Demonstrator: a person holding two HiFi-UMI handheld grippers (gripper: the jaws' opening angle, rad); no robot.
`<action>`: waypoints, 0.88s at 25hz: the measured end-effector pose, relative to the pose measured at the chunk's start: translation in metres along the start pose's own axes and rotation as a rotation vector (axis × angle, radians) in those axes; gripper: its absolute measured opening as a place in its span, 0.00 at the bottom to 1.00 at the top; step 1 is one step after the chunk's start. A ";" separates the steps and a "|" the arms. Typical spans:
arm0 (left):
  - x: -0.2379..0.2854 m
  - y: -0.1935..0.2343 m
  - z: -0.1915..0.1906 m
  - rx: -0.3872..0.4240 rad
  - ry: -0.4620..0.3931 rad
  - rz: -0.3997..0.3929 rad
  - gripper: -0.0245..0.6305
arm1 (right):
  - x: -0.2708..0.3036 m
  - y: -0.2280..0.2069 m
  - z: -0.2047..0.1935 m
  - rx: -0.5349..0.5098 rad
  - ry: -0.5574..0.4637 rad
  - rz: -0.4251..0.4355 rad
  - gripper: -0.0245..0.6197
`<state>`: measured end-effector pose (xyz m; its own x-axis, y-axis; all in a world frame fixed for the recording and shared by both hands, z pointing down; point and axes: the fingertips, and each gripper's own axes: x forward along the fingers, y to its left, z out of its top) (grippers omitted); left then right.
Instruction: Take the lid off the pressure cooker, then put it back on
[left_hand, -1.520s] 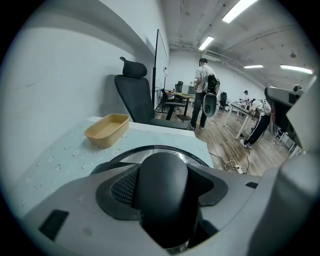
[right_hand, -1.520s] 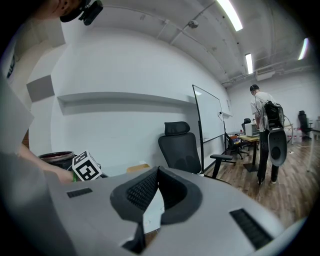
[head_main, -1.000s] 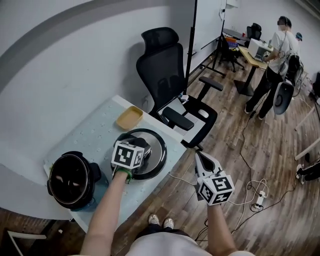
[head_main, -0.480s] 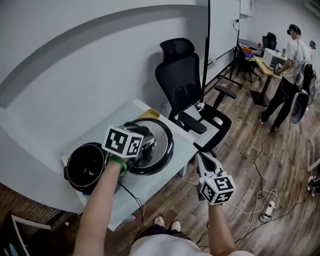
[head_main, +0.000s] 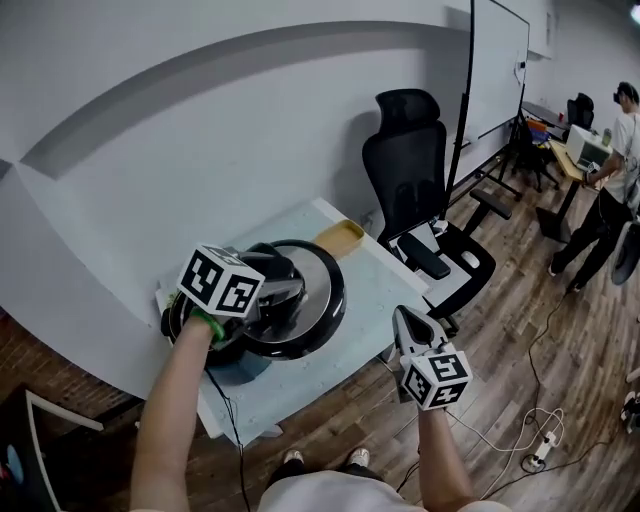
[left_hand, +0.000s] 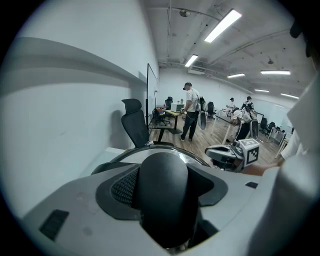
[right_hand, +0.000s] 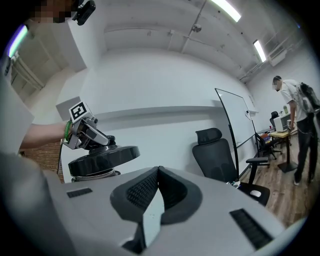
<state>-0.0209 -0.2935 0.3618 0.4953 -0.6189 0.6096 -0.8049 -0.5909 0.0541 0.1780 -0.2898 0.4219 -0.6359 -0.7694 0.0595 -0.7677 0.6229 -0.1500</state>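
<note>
My left gripper (head_main: 270, 290) is shut on the black handle (left_hand: 163, 192) of the pressure cooker lid (head_main: 312, 300). The round black lid with its shiny rim hangs tilted, off the table, over the right side of the open black cooker (head_main: 180, 325), which it mostly hides. In the right gripper view the lid (right_hand: 104, 155) hovers just above the cooker body (right_hand: 92, 173). My right gripper (head_main: 407, 322) is shut on nothing. It sits off the table's front right corner, pointing level toward the cooker.
The cooker stands on a pale table (head_main: 355, 300) against a white wall. A shallow yellow tray (head_main: 339, 238) lies at the far end. A black office chair (head_main: 425, 200) stands beyond the table. A person (head_main: 615, 150) stands at desks far right. Wooden floor, cables.
The lid lay on the table to the right of the open cooker. My left gripper has lifted it and carried it left over the cooker. My right gripper has shifted slightly.
</note>
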 end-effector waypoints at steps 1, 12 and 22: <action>-0.007 0.004 -0.006 0.010 0.008 -0.010 0.46 | 0.003 0.006 -0.001 -0.006 0.004 0.007 0.04; -0.067 0.047 -0.060 0.174 0.063 -0.271 0.46 | 0.026 0.067 -0.003 -0.060 0.017 -0.061 0.04; -0.100 0.068 -0.097 0.426 0.092 -0.517 0.46 | 0.023 0.116 -0.009 -0.072 0.012 -0.213 0.04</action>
<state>-0.1570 -0.2213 0.3815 0.7371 -0.1659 0.6551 -0.2630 -0.9634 0.0519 0.0734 -0.2340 0.4144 -0.4593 -0.8833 0.0937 -0.8882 0.4553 -0.0616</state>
